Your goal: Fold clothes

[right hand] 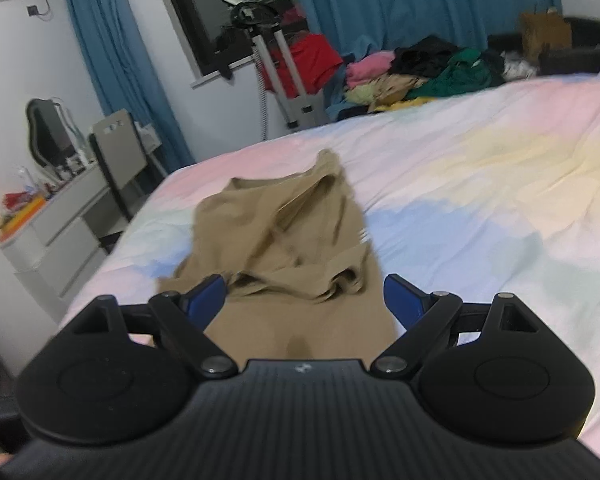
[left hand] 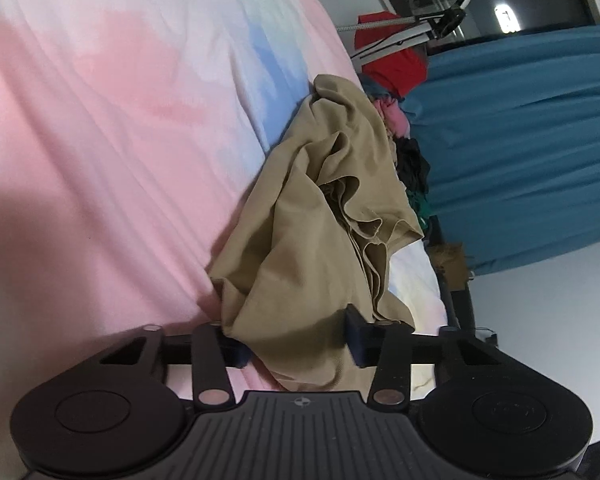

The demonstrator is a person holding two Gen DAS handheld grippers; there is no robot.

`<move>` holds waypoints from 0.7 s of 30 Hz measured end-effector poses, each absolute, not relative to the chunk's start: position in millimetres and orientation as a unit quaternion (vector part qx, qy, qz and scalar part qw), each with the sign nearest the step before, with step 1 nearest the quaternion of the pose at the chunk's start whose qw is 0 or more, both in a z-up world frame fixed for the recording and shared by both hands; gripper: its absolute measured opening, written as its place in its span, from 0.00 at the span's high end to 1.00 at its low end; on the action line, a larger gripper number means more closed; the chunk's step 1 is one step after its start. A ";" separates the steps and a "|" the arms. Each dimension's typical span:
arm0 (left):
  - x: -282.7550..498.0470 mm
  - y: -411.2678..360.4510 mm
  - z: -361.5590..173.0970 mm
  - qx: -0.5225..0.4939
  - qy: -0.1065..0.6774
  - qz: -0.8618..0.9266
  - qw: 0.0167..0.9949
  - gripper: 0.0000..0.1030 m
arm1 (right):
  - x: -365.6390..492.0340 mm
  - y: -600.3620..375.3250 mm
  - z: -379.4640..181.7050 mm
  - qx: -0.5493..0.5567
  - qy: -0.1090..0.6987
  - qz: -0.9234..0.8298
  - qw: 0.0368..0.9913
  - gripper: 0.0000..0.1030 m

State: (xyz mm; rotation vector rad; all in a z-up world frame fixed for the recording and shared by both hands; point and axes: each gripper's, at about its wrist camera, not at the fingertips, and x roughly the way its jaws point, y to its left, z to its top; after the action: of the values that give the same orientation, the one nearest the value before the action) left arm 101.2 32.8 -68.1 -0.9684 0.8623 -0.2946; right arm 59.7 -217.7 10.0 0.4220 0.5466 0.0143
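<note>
On pastel bedsheet (right hand: 480,184): tan garment (right hand: 284,232) crumpled | left tongs (left hand: 296,336) pinch its bunched edge | right tongs (right hand: 304,300) spread wide

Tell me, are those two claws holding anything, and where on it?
The left gripper pinches the tan garment by its bunched near edge. The right gripper is open around the cloth, gripping nothing.

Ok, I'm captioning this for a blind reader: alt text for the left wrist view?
The left gripper has bunched tan garment between its blue pads, on a bed with a pastel pink and blue sheet. Blue curtains hang behind.
</note>
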 end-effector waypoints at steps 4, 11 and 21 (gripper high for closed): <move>98.4 32.2 -64.8 -0.442 0.386 -0.137 0.798 0.76 | 47.0 -212.1 -5.3 0.304 0.312 0.058 0.898 0.15; 95.9 39.0 -67.7 -0.458 0.384 -0.131 0.791 0.76 | 45.8 -195.4 -56.4 0.431 0.384 0.125 0.807 0.15; 100.9 41.0 -72.0 -0.489 0.373 -0.134 0.777 0.54 | 52.8 -198.9 -85.8 0.479 0.372 0.098 0.789 0.14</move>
State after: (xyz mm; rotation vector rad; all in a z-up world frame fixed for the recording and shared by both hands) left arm 100.9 41.0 -72.0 -1.0588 0.8080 -0.2889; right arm 52.8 -198.9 -85.8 1.0322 0.8012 0.2117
